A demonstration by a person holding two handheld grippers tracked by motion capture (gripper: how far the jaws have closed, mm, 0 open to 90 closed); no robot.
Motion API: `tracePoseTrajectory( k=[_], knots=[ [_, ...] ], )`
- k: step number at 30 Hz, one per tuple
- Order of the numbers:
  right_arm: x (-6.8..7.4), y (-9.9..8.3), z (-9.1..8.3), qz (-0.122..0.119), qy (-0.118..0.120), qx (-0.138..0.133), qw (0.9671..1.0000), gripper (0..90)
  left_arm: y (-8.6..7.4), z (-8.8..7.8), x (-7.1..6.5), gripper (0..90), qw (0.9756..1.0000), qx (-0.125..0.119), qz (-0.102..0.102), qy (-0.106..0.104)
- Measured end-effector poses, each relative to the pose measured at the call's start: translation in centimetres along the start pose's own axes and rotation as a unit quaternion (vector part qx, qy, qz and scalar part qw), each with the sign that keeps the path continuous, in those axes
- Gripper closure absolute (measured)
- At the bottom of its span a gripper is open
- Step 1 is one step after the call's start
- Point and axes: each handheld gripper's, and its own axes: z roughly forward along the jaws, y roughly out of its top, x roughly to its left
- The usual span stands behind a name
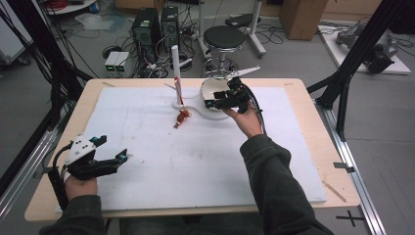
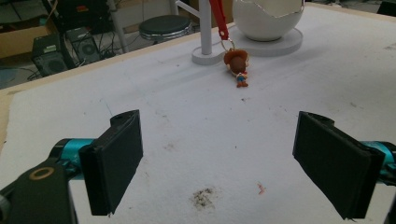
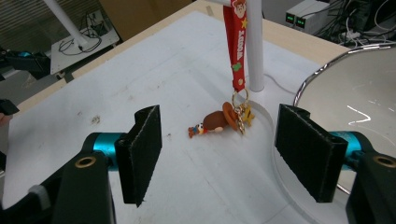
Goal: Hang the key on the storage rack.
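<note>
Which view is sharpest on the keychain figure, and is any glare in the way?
Right gripper view: keychain figure closest and sharp; bright streaks of glare lie inside the bowl beside it, not on the figure. Left gripper view: figure farther, slightly soft. High view: figure small and blurry.

A pale wooden table (image 1: 313, 147) carries a white mat (image 1: 195, 161) and stands on a grey floor (image 1: 381, 122). Beyond its far edge sit a round black stool (image 1: 224, 37), two dark computer towers (image 1: 155, 28) amid tangled cables, and a cardboard box (image 1: 303, 17). Black frame struts (image 1: 359, 49) rise at the right.
</note>
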Motion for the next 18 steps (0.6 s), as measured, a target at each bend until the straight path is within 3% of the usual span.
tracePoseTrajectory(
  k=[18],
  knots=[
    [0.0, -2.3, -2.1, -0.006, -0.002, -0.011, 0.9999, 29.0, 0.0, 0.0, 0.0, 16.4, 1.0000, 0.001, 0.000, 0.001]
  ],
)
